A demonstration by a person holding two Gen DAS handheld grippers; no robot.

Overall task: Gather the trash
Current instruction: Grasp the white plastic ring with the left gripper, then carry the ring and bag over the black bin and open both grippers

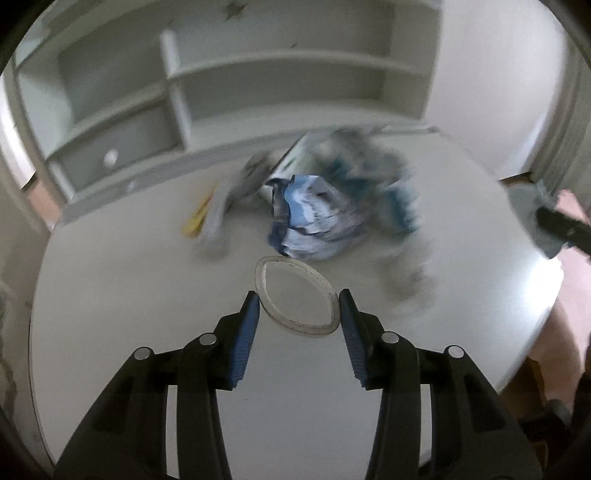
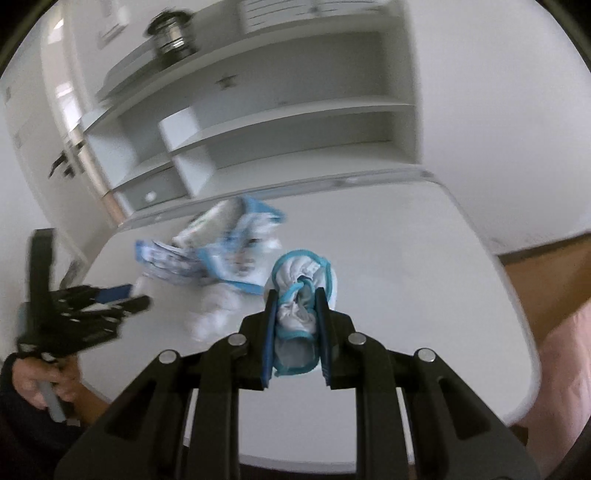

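- Gripping a crumpled white wad edged in turquoise (image 2: 301, 314), the right gripper (image 2: 295, 325) has its blue-padded fingers (image 2: 269, 332) clamped on both sides of the bundle, which bulges out above the tips and sits over the white table (image 2: 424, 277).
- Spread wide, the left gripper (image 1: 299, 314) hovers low over the same table (image 1: 110, 295), its blue pads (image 1: 245, 339) flanking a clear plastic ring-shaped lid (image 1: 297, 297); whether the tips touch the lid's rim cannot be told.
- Just beyond that lid lies a crumpled blue-and-white wrapper (image 1: 314, 221), with more blurred blue and white packaging (image 1: 369, 166) heaped behind it and a yellow scrap (image 1: 199, 218) to its left beside a grey, smeared object.
- From the right wrist view, the loose pile of blue-and-white wrappers (image 2: 221, 251) rests on the table to the left of the held wad, near the far edge.
- At the left edge of that view, the left gripper (image 2: 122, 301) shows as a black blur, held by a person's hand (image 2: 44, 384).
- Behind the table stands a white shelf unit (image 2: 277, 122) with open compartments and a small knobbed drawer (image 2: 151, 195); a dark metallic object (image 2: 173, 33) sits on its top.
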